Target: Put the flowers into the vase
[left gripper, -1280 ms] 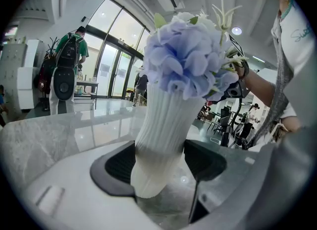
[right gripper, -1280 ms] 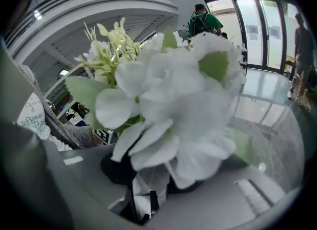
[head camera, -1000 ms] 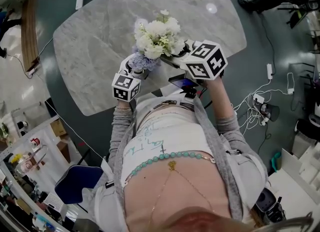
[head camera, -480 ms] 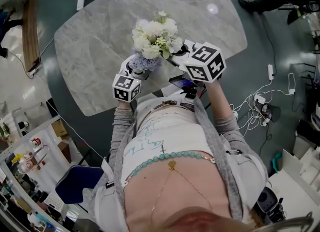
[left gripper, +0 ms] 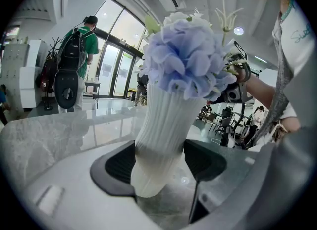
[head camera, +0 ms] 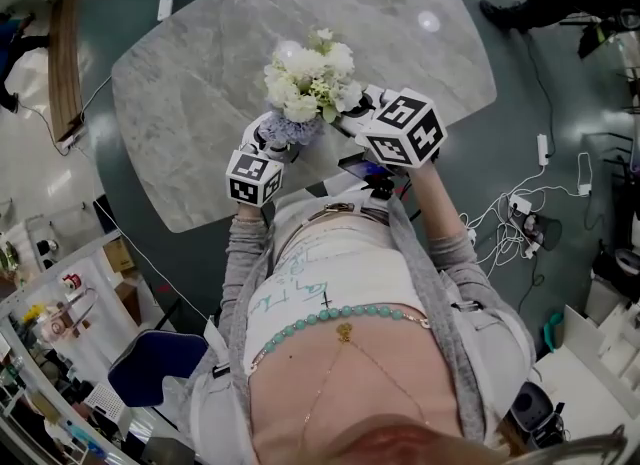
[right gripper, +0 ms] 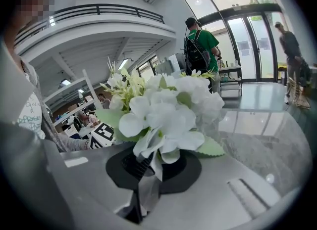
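Fingers point(left gripper: 115, 165) of the left gripper point(left gripper: 158, 163) are clamped on the lower body of a white ribbed vase point(left gripper: 161, 125), one dark pad pressing on each side, as a person works at a grey marble table point(head camera: 190, 73). A lavender bloom point(left gripper: 185, 63) already fills the mouth of the vase, which is held upright at the near side of the table, close to the person's body. Whether its foot rests on the tabletop cannot be told.

Fingers point(right gripper: 184, 170) of the right gripper point(right gripper: 148, 172) have just been closing and pinch the stem point(right gripper: 147, 187) of a bunch of white flowers point(right gripper: 166, 108) with green leaves. The blossoms rise straight out beyond the pads.

From the head view, the white bunch sits just beyond the lavender bloom and touches it. Both lie between the two marker cubes, the left gripper's cube point(head camera: 252, 175) at near left and the right gripper's cube point(head camera: 403, 129) at right.

Beyond the table, a person in a green shirt point(right gripper: 200, 43) with a dark backpack stands before tall glass doors point(right gripper: 247, 46). White cables point(head camera: 505, 208) trail over the dark floor to the right of the table. A blue chair point(head camera: 150, 368) stands at near left.
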The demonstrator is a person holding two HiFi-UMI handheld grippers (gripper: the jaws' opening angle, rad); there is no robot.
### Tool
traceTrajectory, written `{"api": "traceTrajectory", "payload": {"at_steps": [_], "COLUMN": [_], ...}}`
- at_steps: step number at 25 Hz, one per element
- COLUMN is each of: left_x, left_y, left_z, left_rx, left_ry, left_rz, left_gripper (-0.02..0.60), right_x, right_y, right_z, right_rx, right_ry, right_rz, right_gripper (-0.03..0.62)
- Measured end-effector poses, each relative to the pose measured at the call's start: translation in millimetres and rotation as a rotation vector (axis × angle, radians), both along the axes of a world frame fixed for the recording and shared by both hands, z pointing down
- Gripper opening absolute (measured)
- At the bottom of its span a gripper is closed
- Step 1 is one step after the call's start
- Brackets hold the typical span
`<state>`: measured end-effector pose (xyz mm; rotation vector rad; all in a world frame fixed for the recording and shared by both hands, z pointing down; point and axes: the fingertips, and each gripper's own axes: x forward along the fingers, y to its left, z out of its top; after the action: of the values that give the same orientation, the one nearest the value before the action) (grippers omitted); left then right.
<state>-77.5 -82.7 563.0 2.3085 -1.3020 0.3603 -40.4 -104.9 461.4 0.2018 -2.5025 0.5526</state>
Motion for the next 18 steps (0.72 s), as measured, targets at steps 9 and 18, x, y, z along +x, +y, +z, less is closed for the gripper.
{"api": "traceTrajectory", "payload": {"at_steps": [9,18], "left_x": [-3,-6], "left_y": [3,6], "left_z": [0,-10], "left_rx": [-0.006,0.015], "left_ry": [-0.014,-0.071], "left_rz": [-0.021,-0.086], "left_gripper": [0.311,0.316], "right_x": [3,11], "right_y": [5,9], "right_z": [-4,-14], "right_rx": [-0.004,0.033], "right_ry": [-0.022,-0.025], "right_rz": [-0.021,-0.067], "right_gripper": [0.115,0.196]}}
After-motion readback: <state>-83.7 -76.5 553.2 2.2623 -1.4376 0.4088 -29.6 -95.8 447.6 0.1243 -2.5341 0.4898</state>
